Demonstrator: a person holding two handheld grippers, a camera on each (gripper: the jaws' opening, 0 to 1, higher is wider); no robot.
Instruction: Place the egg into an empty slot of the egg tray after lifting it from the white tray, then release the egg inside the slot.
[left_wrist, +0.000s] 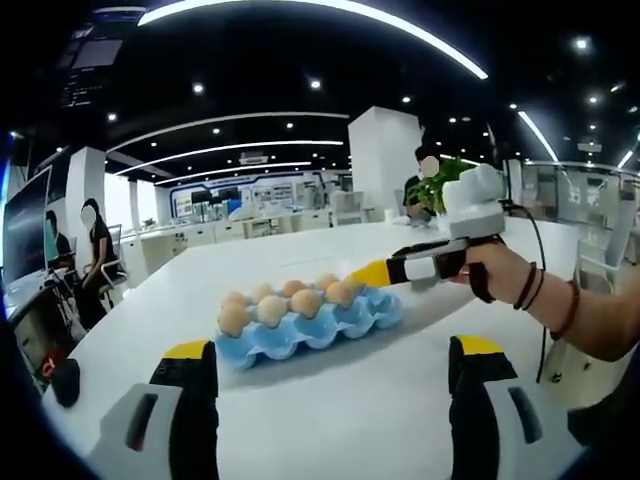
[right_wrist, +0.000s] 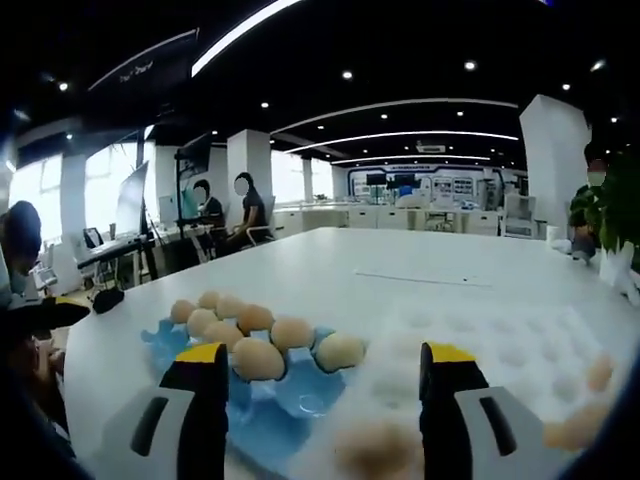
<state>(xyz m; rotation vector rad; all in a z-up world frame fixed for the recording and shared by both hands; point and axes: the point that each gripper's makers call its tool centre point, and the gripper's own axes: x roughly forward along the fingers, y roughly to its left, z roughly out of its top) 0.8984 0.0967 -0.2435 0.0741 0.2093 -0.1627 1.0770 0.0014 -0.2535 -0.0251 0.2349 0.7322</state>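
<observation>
A blue egg tray (left_wrist: 330, 325) holding several brown eggs (left_wrist: 270, 308) sits mid-table. My left gripper (left_wrist: 330, 370) hangs open short of its near edge, with nothing between the jaws. My right gripper (left_wrist: 372, 273), held in a hand, reaches in from the right with its yellow tip at the tray's far right end. In the right gripper view that gripper (right_wrist: 325, 365) is open over the seam between the blue egg tray (right_wrist: 290, 395) and the white tray (right_wrist: 500, 340). A pale egg (right_wrist: 340, 350) sits in the blue tray's nearest row. A blurred egg (right_wrist: 385, 445) lies in the white tray below the jaws.
More eggs (right_wrist: 598, 375) lie at the white tray's right side. A small black object (left_wrist: 65, 380) rests near the table's left edge. People sit at desks (right_wrist: 245, 215) beyond the table. A green plant (left_wrist: 440, 185) stands at the far end of the table.
</observation>
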